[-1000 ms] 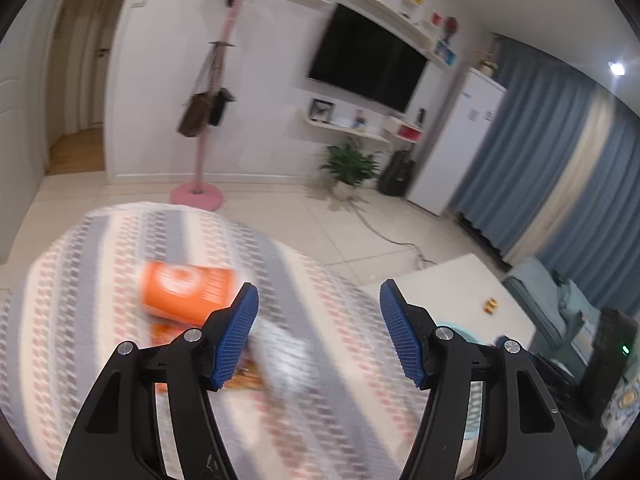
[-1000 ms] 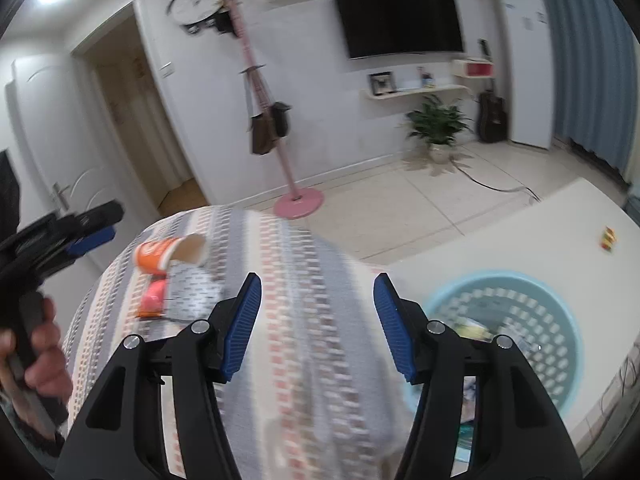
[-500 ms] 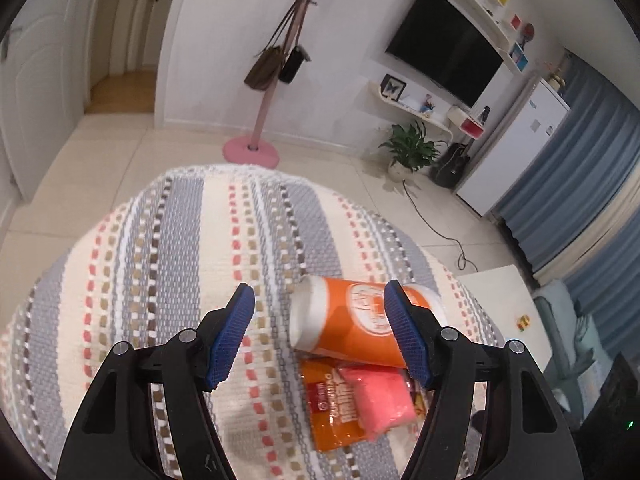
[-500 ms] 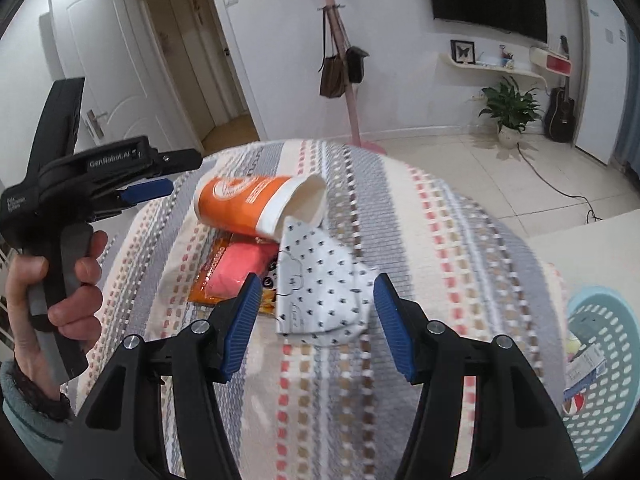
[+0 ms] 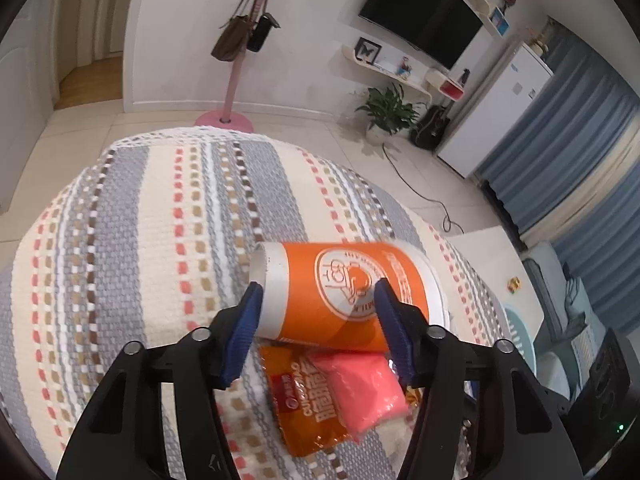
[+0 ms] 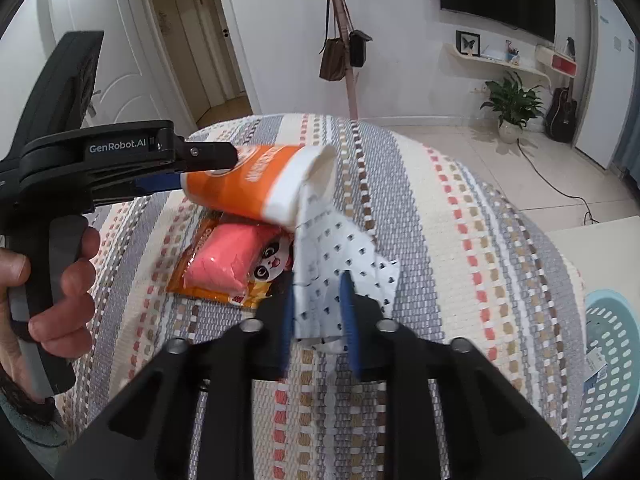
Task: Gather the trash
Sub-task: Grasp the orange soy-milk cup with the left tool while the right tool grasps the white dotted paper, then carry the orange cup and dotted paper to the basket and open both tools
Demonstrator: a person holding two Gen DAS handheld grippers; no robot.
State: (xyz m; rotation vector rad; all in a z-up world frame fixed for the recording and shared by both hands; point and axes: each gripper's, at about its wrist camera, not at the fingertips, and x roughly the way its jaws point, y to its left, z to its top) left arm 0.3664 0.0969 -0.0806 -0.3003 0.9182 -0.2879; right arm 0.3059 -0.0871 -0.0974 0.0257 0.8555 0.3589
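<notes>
Two grippers working one trash pile on a round counter [image 5: 120, 264] covered with a woven striped cloth, grey, cream, coral and brown dashes.

Left gripper [image 5: 318, 312]: jaws closing around the orange paper cup [image 5: 340, 292], which lies on its side between the pads, base toward the left pad, rim toward the right. Both pads look against the cup wall. The right wrist view shows the same grip from the side, a hand [image 6: 52, 276] on the handle.

Right gripper [image 6: 318, 304]: jaws closing, nearly together, pinching the white spotted paper wrapper [image 6: 336, 264]. The wrapper runs up from the pads to the cup's rim.

Just below the cup, between the two grippers: an orange snack packet [image 5: 316, 404] flat on the cloth with a pink block [image 5: 360, 392] on top, and a panda print showing in the right wrist view.

Light blue perforated basket [image 6: 608, 364] sits well off to the right of the right jaws, on a white surface [image 6: 596, 240] beside the counter, with some paper inside.

Room beyond the jaws: pale tiled floor [image 5: 312, 128], pink coat stand [image 5: 236, 60] with bags, wall TV [image 5: 420, 20], shelves, potted plant [image 5: 388, 112], guitar, white fridge [image 5: 500, 108], blue curtains [image 5: 572, 160], open doorway on the left.
</notes>
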